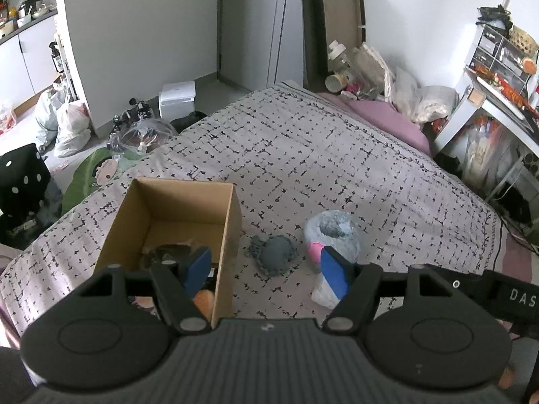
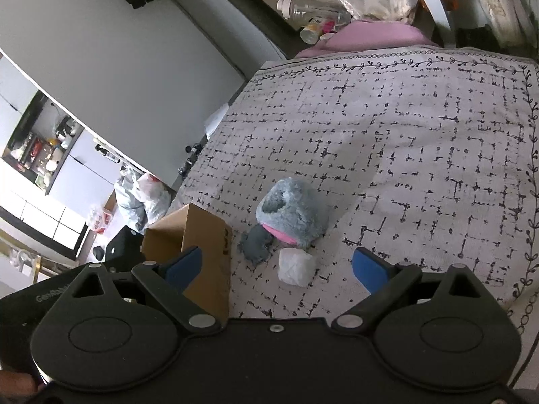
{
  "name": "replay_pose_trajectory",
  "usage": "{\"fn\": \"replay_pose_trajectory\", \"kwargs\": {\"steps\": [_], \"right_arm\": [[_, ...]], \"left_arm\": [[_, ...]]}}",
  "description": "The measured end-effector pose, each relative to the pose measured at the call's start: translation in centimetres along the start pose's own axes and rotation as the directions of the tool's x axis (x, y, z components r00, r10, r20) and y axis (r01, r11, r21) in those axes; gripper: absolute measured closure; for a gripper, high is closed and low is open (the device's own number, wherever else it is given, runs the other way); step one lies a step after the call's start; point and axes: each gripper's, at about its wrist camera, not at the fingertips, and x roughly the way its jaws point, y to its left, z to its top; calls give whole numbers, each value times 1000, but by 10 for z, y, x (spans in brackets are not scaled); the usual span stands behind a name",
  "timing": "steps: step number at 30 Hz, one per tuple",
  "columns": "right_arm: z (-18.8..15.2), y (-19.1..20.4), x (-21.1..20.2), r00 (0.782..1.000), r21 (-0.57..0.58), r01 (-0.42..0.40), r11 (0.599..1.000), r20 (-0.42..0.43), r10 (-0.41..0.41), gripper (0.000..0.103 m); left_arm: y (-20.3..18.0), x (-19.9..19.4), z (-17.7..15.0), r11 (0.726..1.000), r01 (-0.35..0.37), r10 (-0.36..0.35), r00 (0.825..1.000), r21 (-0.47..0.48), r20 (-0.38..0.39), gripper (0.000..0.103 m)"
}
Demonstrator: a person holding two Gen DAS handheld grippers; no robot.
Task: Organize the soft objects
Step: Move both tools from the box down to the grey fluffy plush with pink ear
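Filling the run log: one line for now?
left gripper open | right gripper open | brown cardboard box part-filled | grey plush slipper on bed

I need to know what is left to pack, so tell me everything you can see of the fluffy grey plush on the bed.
The fluffy grey plush is a rounded lump of long, shaggy blue-grey fur with a darker hollow near its top and a pink band low on its near side. It lies on the patterned bedspread, outside and right of the cardboard box. A flat dark grey piece touches it; a white soft lump lies close by. Neither gripper touches it.
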Motion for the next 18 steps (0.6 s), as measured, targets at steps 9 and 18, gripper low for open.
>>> {"fn": "replay_pose_trajectory", "kwargs": {"steps": [9, 18], "right_arm": [[23, -3, 23, 999, 51, 41, 998, -32, -40, 7], [40, -6, 53, 992, 110, 76, 991, -105, -64, 11]], "left_arm": [[-11, 24, 15, 1000, 11, -11, 999, 6, -51, 33], [-18, 55, 32, 1000, 19, -21, 995, -18, -95, 34]]}}
